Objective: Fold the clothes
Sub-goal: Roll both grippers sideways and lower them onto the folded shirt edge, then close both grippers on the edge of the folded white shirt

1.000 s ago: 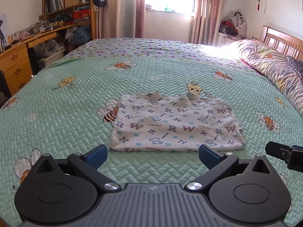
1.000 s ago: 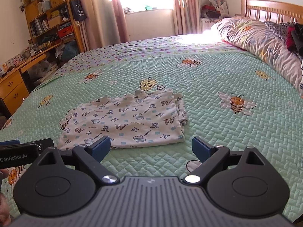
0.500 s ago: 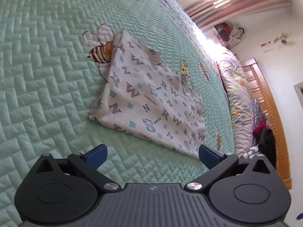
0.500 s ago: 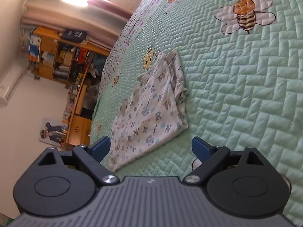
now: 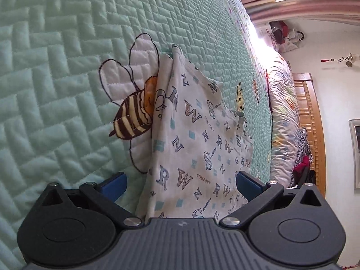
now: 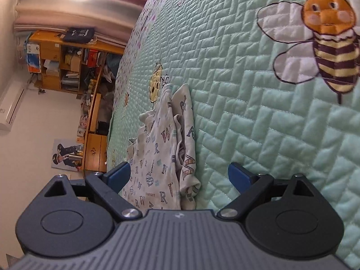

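The left gripper (image 5: pixel 181 183), blue-padded fingers spread wide, is straddling one end of the folded white letter-printed cotton garment (image 5: pixel 198 148) without clamping it. The right gripper (image 6: pixel 180 176), equally wide apart, is framing the opposite, bunched end (image 6: pixel 171 157). The garment is lying flat on the mint-green herringbone-quilted bedspread (image 5: pixel 56 78), overlapping an embroidered striped bee (image 5: pixel 132 117).
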### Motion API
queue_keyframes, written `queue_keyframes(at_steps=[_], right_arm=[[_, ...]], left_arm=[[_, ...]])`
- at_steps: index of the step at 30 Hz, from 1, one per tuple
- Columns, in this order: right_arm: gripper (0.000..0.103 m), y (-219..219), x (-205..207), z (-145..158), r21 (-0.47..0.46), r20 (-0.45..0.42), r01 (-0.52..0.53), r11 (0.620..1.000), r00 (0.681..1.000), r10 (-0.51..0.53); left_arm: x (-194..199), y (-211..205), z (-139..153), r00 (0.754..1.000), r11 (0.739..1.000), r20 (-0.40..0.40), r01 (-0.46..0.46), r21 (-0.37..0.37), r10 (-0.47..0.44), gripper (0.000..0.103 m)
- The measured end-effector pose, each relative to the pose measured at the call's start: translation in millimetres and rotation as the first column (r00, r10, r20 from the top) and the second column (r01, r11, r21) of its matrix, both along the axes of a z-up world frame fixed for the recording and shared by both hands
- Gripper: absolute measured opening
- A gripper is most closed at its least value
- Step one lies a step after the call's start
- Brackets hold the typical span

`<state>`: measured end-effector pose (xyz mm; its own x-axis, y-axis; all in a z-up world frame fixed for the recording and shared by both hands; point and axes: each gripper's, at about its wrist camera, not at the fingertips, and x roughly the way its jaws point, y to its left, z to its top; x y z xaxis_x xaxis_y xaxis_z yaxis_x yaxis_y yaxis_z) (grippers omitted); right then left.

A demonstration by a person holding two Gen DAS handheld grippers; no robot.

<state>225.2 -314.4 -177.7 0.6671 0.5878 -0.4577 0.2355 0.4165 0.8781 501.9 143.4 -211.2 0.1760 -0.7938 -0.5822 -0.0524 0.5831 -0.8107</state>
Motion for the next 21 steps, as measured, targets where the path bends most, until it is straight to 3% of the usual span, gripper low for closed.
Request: queue_keyframes(at_steps=[6,13,19,20,21], right_arm=[[0.103,14,37,4,-0.017,-0.022,-0.084,0.996,0.996,0.083],[0.103,32,71,4,-0.018,-0.014,-0.167,0.986,0.986,0.166],[0.103,47,78,6,-0.026,0.044,-0.201,0.979,0.978,0.202],[0.102,49,76,7,-0.046,0.058,-0.2,0.979,0.978,0.202],[0.093,53,75,9,-0.081,0.067,-0.201,0.976,0.976,0.207]], left_arm=[[35,-26,-17,0.998,0.994,-0.036,0.044,-0.098,-0.048,0.102],[44,-60,-20,0.993,0.984,0.047,0.115,-0.138,-0.11,0.102],[51,-78,-22,0.991,0.976,0.067,0.128,-0.175,-0.118,0.102],[50,-79,-22,0.991,0.978,0.066,0.126,-0.169,-0.116,0.102],[48,-77,-22,0.991,0.978,0.068,0.122,-0.167,-0.112,0.102]])
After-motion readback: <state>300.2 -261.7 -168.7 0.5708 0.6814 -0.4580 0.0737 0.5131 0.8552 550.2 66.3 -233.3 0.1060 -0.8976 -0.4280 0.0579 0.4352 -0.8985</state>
